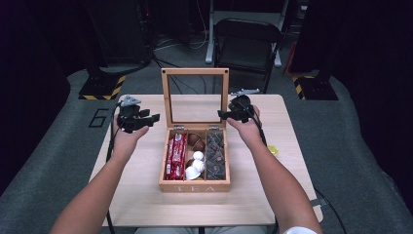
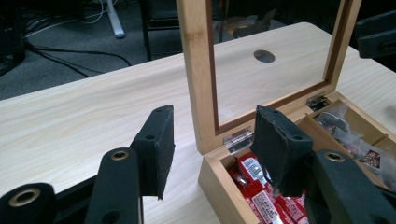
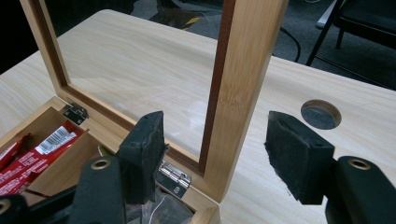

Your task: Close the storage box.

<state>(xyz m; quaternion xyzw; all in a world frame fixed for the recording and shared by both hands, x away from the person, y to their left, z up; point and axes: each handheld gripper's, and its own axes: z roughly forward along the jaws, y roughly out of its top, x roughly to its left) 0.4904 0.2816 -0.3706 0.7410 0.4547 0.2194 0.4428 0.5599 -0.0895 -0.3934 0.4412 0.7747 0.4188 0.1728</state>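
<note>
Pale wood-grain surface (image 1: 146, 195). Light wooden box (image 1: 195, 186), white "TEA" lettering. Inside: red packets (image 1: 175, 157), white and brown pods (image 1: 197, 158), dark sachets (image 1: 216, 155). Black grippers.

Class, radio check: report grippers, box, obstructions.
Left gripper open, beside lid. Right gripper open, straddling lid frame. Tea box open, lid upright. Nothing in the way.

Not much to read from where I'm sitting. The front of the wooden box (image 1: 195, 187) says "TEA" in pale letters. There's a big "6" (image 1: 99, 118) marked on the grey floor left of the table. The red packets (image 2: 261, 198) have barcodes and small print, too blurry to read.
</note>
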